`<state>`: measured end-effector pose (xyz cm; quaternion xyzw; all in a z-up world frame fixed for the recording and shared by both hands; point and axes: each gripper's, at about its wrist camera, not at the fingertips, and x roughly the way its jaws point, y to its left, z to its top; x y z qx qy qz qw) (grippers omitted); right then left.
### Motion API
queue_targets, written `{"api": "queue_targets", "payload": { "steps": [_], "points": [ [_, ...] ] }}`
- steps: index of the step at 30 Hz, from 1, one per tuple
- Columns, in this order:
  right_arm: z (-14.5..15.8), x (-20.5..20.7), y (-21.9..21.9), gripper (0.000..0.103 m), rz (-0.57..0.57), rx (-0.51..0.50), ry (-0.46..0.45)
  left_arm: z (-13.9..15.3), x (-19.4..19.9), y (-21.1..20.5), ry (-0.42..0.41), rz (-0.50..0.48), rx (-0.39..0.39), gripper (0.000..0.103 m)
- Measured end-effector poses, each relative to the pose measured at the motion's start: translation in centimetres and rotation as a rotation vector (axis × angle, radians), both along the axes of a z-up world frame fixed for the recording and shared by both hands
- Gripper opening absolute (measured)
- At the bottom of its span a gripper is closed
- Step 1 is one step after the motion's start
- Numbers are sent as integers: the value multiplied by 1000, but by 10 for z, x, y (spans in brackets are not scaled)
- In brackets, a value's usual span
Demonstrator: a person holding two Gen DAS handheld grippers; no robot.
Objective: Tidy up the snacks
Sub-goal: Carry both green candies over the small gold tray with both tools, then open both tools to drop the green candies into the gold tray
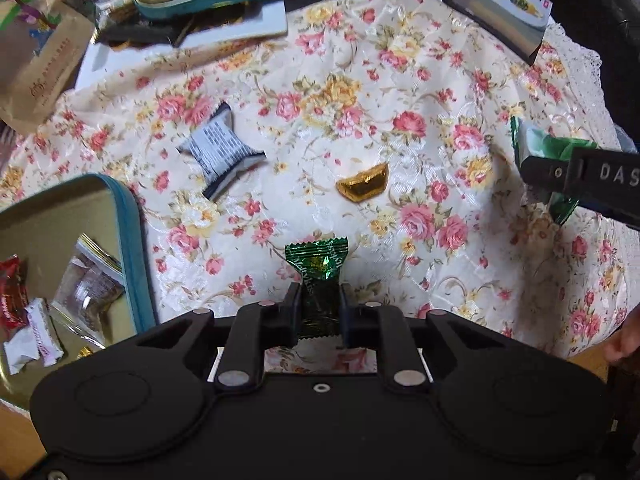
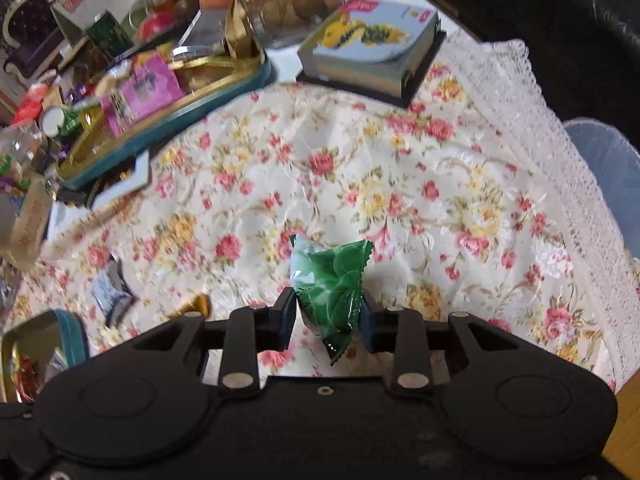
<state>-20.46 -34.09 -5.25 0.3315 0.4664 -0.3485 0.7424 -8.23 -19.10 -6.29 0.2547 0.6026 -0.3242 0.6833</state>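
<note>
Left hand-held gripper (image 1: 319, 312) clamps a green candy (image 1: 318, 280), right hand-held gripper (image 2: 329, 314) a green packet (image 2: 332, 284); beside the left, a cropped tin (image 1: 132, 220) holds wrapped sweets (image 1: 24, 320).

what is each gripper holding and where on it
Left gripper: dark green candy, pinched at its lower half. Right gripper: light green packet, across its middle.

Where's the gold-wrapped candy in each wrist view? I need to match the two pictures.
Left wrist: gold-wrapped candy lies on the floral cloth, centre, right of the blue-and-white packet.
Right wrist: gold-wrapped candy sits lower left, partly hidden by the tool's body.
Shared landmark: that blue-and-white packet, left of it.
</note>
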Motion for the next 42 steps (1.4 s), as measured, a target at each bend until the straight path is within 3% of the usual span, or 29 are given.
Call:
{"api": "queue_targets", "payload": {
  "steps": [7, 16, 20, 28, 34, 42],
  "points": [
    [32, -3, -9, 34, -63, -2, -90, 24, 2, 3, -71, 21, -33, 24],
    [41, 17, 6, 34, -44, -22, -96, 54, 41, 43, -130, 131, -44, 24],
    [46, 38, 26, 34, 13, -38, -102, 62, 67, 72, -143, 217, -47, 24],
    [50, 91, 80, 34, 149, -47, -115, 74, 118, 139, -258, 396, 2, 25],
    [52, 129, 129, 34, 269, -39, -134, 71, 144, 193, -270, 471, 24, 25],
    [52, 165, 186, 34, 397, -9, -164, 47, 167, 253, -235, 558, 95, 25]
  ]
}}
